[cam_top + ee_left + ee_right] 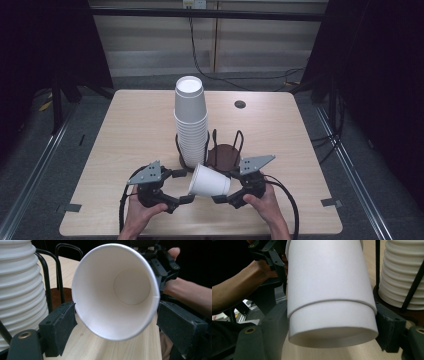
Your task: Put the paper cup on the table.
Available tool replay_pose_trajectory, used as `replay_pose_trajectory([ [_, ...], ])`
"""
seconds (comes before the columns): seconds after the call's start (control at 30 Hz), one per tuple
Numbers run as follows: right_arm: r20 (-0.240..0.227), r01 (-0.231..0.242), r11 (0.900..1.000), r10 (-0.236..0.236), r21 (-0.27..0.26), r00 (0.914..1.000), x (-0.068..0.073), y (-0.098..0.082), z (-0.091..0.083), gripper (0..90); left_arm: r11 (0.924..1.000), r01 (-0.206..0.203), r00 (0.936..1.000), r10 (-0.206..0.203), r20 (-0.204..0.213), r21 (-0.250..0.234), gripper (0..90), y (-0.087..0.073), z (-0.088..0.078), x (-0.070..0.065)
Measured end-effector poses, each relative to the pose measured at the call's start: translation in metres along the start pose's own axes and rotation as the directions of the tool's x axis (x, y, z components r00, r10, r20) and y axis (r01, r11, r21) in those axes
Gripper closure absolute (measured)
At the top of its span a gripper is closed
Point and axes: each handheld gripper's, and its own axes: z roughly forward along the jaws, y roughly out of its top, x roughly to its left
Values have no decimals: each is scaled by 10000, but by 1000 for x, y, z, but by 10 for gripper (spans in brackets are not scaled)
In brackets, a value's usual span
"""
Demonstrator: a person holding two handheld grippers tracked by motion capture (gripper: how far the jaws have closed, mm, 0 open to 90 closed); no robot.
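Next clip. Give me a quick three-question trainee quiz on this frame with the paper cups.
1. True or false: the single white cup stands upright.
2. Its mouth faces: A) the left tongs; B) the right tongs; C) the ceiling.
3. Where does the tall cup stack stand?
Key: 1 false, it is held sideways between both tongs. 2 A. 3 In the wire holder, in its left bay as the high view shows it.
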Motion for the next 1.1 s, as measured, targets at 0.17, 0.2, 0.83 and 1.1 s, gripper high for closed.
replay_pose_trajectory([
  [0.17, -33, 81, 10000, -81, 27, 10000, 1, 1, 0, 237, 10000, -20, 10000, 20, -20, -87, 139, 4, 1, 4],
  [0.2, -38, 83, 10000, -83, 22, 10000, 1, 1, 0, 237, 10000, -72, 10000, 72, -28, -35, 126, 5, 2, 4],
  [0.83, -348, 465, 9984, -453, 332, 9984, 7, 8, 9, 237, 9995, -279, 9980, 270, 570, 152, 0, 6, 18, 6],
  [1.1, -348, 524, 9977, -510, 423, 9981, 6, 8, 10, 237, 9997, -207, 9968, 194, 780, 153, 34, 7, 20, 6],
])
